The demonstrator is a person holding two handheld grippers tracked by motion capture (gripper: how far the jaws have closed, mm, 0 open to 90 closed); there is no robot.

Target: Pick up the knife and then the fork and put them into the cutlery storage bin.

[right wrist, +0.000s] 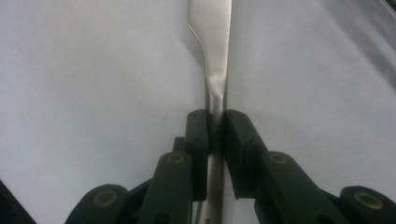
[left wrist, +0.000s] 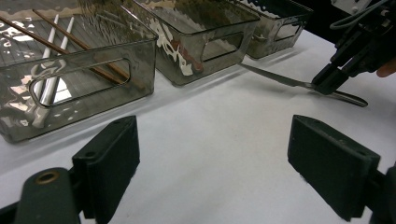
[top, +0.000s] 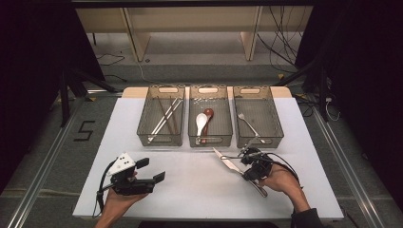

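The right gripper (top: 253, 167) is clamped on a silver metal table knife (top: 228, 162) at the junction of blade and handle; in the right gripper view its fingers (right wrist: 197, 140) press the knife (right wrist: 215, 70) from both sides. The knife sits near-right of centre on the white table (top: 190, 190), just in front of the bins. Its long axis runs diagonally: the blade points far-left toward the middle bin, the handle trails near-right under the hand. Whether it rests on the table or is lifted slightly cannot be told.

The left gripper (top: 147, 173) is held off the table at the near left, fingers (left wrist: 109, 158) spread wide with nothing between them, well apart from the knife.

Three smoky transparent plastic bins stand side by side at the far edge:
- left bin (top: 142, 124): chopsticks;
- middle bin (top: 210, 141): two spoons;
- right bin (top: 279, 124): a fork.

The right bin lies nearest, directly beyond the right gripper. Its near wall must be cleared by the blade tip before any forward travel. Open table remains to the left and near side.
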